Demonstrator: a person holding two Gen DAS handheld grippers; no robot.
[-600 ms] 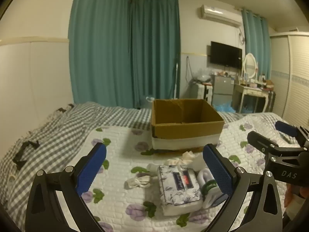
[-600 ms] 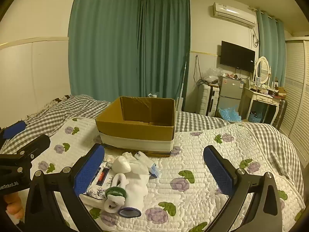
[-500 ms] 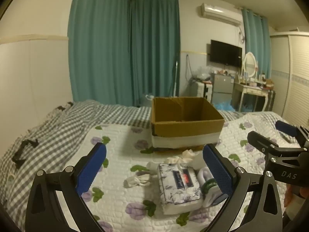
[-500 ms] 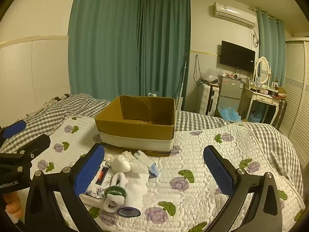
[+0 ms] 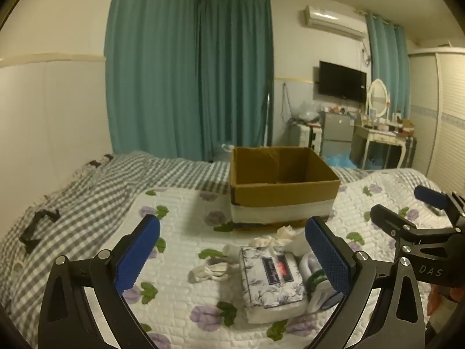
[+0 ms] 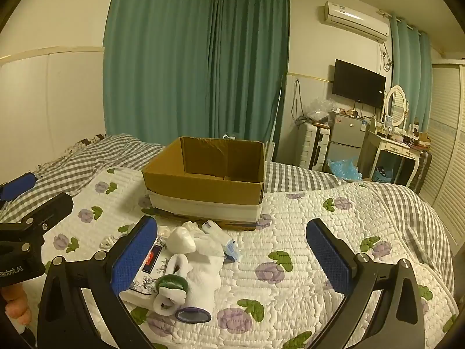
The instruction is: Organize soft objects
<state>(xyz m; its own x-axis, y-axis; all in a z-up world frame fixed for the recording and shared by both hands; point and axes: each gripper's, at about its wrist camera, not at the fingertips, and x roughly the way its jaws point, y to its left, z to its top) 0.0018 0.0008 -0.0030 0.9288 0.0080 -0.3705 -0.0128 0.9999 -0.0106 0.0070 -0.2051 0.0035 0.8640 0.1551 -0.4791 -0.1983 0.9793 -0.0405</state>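
Observation:
An open cardboard box (image 5: 283, 192) (image 6: 205, 187) stands on the flowered quilt. In front of it lies a heap of soft things: a floral tissue pack (image 5: 271, 279) (image 6: 151, 264), white socks (image 6: 200, 270) (image 5: 315, 283) with green and purple cuffs, a small crumpled white sock (image 5: 210, 270) to the left, and a small blue-and-white tube (image 6: 222, 240). My left gripper (image 5: 232, 253) hangs open above the pack, holding nothing. My right gripper (image 6: 232, 251) is open too, with the socks by its left finger. Each gripper shows at the edge of the other's view.
The bed has a grey checked blanket (image 5: 87, 195) on the left and far side. Teal curtains (image 5: 189, 81) hang behind. A small fridge (image 6: 347, 142), dressing table (image 6: 399, 151) and wardrobe (image 6: 447, 157) stand to the right, beyond the bed.
Both views tilted up very slightly, so the box and heap sit a touch lower in frame. Both grippers stay open; nothing on the bed has shifted.

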